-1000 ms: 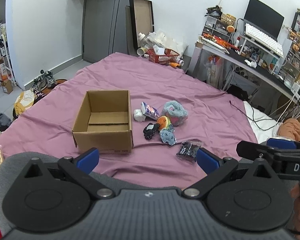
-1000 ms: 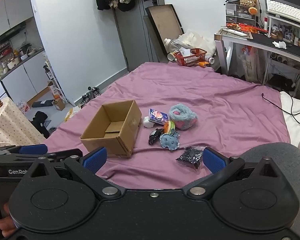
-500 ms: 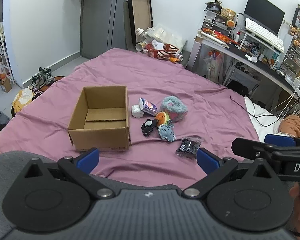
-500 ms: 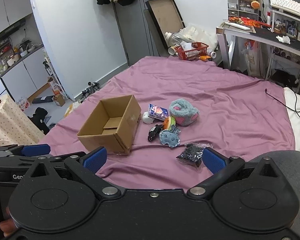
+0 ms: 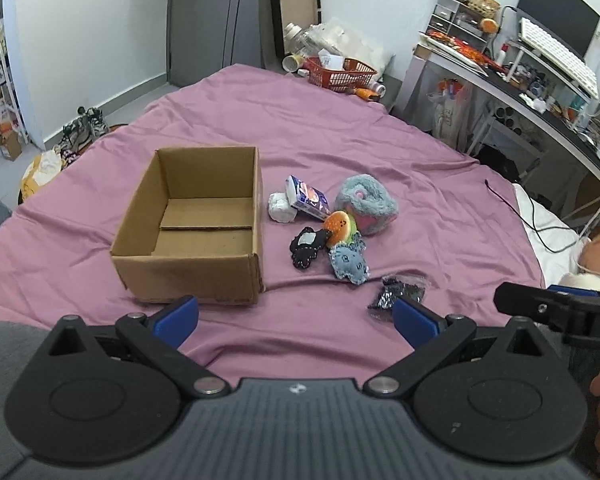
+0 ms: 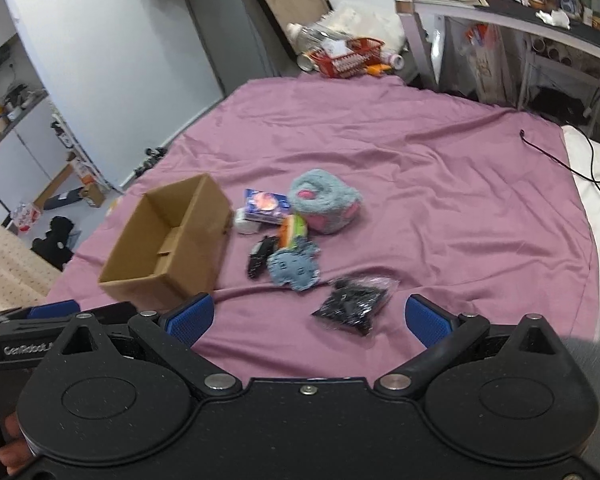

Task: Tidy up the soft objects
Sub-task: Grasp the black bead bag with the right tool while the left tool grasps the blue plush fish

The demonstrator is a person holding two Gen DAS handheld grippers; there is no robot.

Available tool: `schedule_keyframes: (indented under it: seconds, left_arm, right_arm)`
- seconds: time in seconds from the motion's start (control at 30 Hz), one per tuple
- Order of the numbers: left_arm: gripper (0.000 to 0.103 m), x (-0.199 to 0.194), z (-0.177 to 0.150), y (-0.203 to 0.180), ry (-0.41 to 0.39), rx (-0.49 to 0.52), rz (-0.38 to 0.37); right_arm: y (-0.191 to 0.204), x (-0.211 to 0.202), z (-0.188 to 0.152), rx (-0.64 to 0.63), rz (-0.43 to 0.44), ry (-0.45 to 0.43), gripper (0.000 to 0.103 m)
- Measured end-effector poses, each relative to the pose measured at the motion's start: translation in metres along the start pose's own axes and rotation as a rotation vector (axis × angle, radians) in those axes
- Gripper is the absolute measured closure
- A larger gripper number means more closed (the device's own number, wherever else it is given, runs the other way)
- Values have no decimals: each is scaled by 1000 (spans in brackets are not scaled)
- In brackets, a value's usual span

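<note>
Both the right gripper [image 6: 307,318] and the left gripper [image 5: 296,318] hang spread wide and empty above the bedsheet [image 6: 440,184]. The black packet [image 6: 354,304] lies just ahead at twelve o'clock, the toys [image 5: 332,232] cluster beyond, and the cardboard box [image 5: 192,228] sits at ten o'clock. The crinkly, slick packet could slip from a shallow pinch.

Bed under purple sheet [image 5: 340,128]. Red basket [image 5: 342,74] on floor past the bed's far edge, bottles and bags around it. Framed board [image 5: 296,8] leans on wall beside grey door [image 5: 216,20]. Right: table [image 5: 540,100] with monitor [image 5: 558,20], white keyboard [image 5: 556,56]. Black cable [image 5: 520,216] trails onto the sheet. Shoes [image 5: 86,128] on floor, left.
</note>
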State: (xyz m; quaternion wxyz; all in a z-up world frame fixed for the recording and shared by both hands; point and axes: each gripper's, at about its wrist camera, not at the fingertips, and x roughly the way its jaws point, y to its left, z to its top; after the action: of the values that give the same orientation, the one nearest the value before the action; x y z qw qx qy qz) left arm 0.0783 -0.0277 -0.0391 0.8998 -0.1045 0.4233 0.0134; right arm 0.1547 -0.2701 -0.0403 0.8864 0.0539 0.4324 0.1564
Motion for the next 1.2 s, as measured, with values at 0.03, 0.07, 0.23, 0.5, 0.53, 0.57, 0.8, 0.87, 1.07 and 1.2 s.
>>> schedule_keyframes:
  seconds: [0.03, 0.07, 0.23, 0.5, 0.53, 0.57, 0.8, 0.87, 1.07, 1.2]
  left_arm:
    - [0, 5, 1, 0, 4, -5, -3]
    - [1, 10, 3, -1, 9, -14, -2]
    - [3, 36, 15, -5, 28, -53, -23]
    - [12, 79, 29, -19, 52, -76, -29]
    - [15, 85, 30, -20, 62, -84, -35]
    - [17, 92, 30, -20, 71, -95, -40]
    - [38, 131, 34, -28, 109, -129, -45]
    - [43, 141, 34, -28, 116, -146, -44]
    - [51, 175, 33, -28, 154, -188, -63]
    - [53, 201, 32, -30, 188, -219, -83]
  right_arm:
    - [-3, 6, 3, 8, 1, 15, 0]
    - [-6, 12, 6, 19, 4, 31, 0]
    - [-26, 41, 16, 117, 16, 98, 0]
    - [-57, 90, 18, 333, 92, 191, 3]
    - [-59, 95, 17, 351, 94, 198, 4]
    - [-62, 101, 16, 378, 100, 211, 6]
    - [-78, 141, 6, 540, 108, 298, 20]
    - [-82, 147, 4, 569, 99, 298, 21]
    - [-85, 171, -1, 630, 58, 323, 21]
    - [-90, 190, -6, 701, 42, 367, 21]
